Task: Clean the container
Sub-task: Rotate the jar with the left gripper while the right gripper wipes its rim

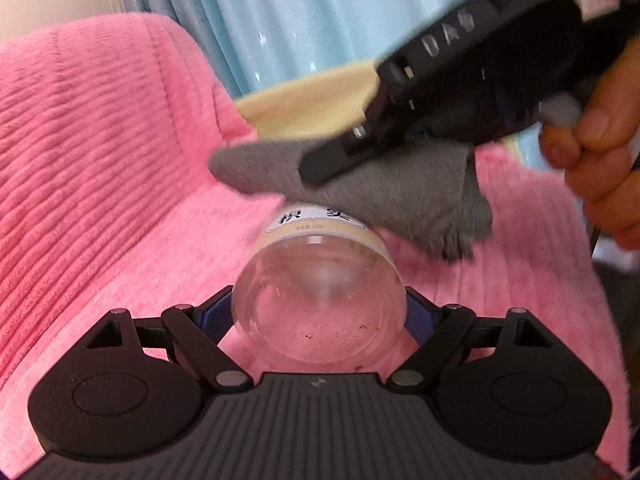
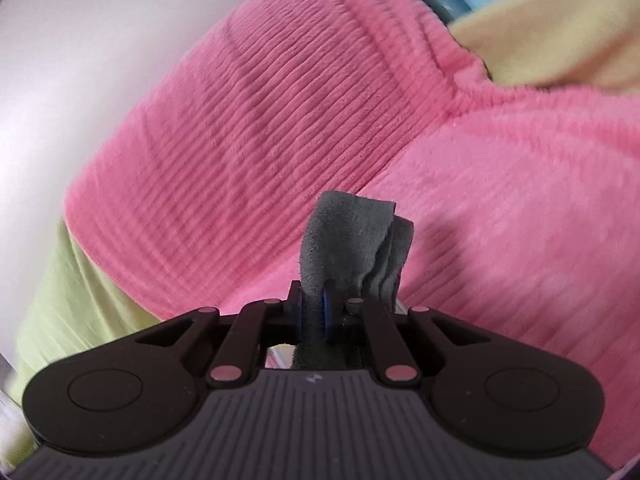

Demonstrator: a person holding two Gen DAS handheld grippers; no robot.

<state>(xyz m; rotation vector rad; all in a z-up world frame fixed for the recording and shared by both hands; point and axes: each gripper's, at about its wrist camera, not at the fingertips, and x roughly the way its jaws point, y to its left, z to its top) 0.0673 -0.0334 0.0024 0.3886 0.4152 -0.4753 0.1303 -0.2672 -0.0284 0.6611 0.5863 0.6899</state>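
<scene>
Container (image 1: 320,292), a clear plastic jar with a cream band and a printed label, lies on its side between the left tongs (image 1: 320,312), whose blue-padded fingers (image 1: 420,314) press against both flanks of it near the base. Its transparent bottom faces the left wrist camera, and it is held just above a pink ribbed blanket (image 1: 100,168).

Right tongs (image 2: 314,312) are closed narrow on a folded grey cloth (image 2: 352,244), pinching it between the pads so that a tuft sticks out past the tips. In the left view the cloth drapes over the far, upper side of the jar and touches the label area, with the person's hand (image 1: 600,160) gripping the handle behind.

Judging by this, wiping is under way on the outside wall near the label. Small dark reddish specks show at the jar's bottom edge, so that part looks not yet cleaned; whether they sit inside or outside I cannot tell. The inside, the base and the near side appear left to do.

A yellow cloth (image 1: 312,100) and a blue curtain (image 1: 300,12) lie behind.
</scene>
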